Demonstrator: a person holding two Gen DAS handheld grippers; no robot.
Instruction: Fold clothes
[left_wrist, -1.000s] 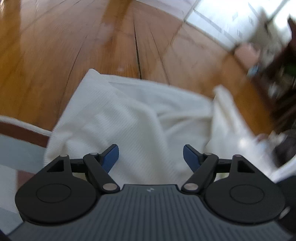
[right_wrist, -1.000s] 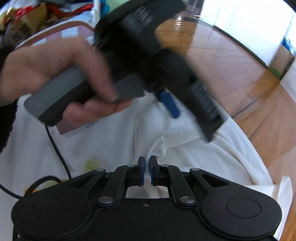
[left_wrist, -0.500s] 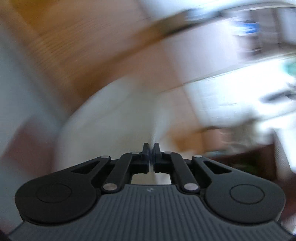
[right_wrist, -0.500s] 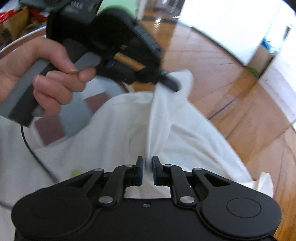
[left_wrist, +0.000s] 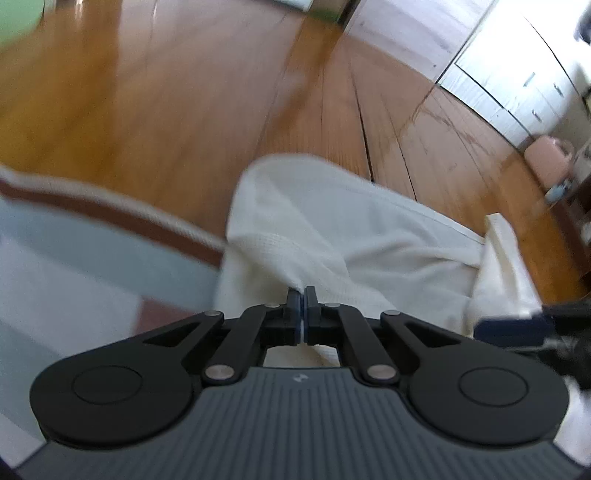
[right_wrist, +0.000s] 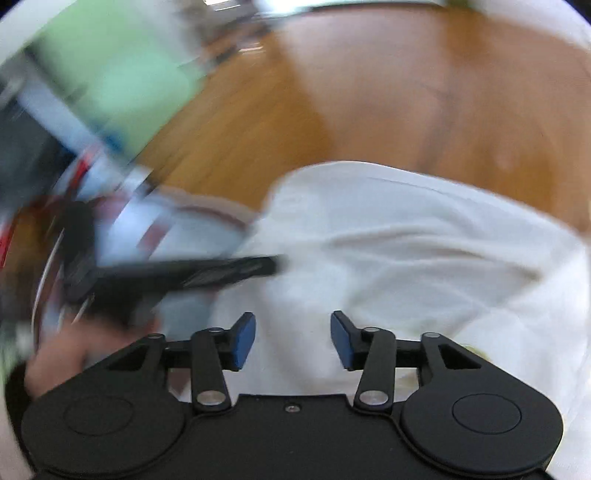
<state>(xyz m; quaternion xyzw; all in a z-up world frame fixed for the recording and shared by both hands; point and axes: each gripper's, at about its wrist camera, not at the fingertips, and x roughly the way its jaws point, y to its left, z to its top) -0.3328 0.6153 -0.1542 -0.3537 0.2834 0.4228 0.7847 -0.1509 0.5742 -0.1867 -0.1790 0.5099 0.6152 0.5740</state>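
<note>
Cloth pinched, mid-fold

We clamp the left gripper (left_wrist: 302, 295) on the soft, light cloth (left_wrist: 354, 236) edge; our right gripper (right_wrist: 293, 338) hangs open above it.

text: none legible | labels: none | numbers: 0 | signs: none

the left gripper (left_wrist: 302, 308) has its fingers (left_wrist: 294, 314) pressed together, pinching white cloth (left_wrist: 332, 236); the right gripper (right_wrist: 292, 339) holds its fingers (right_wrist: 242, 341) spread wide apart.

White garment (left_wrist: 369, 236) lies on patterned tabletop (left_wrist: 66, 266), w/ edge overhanging.
</note>
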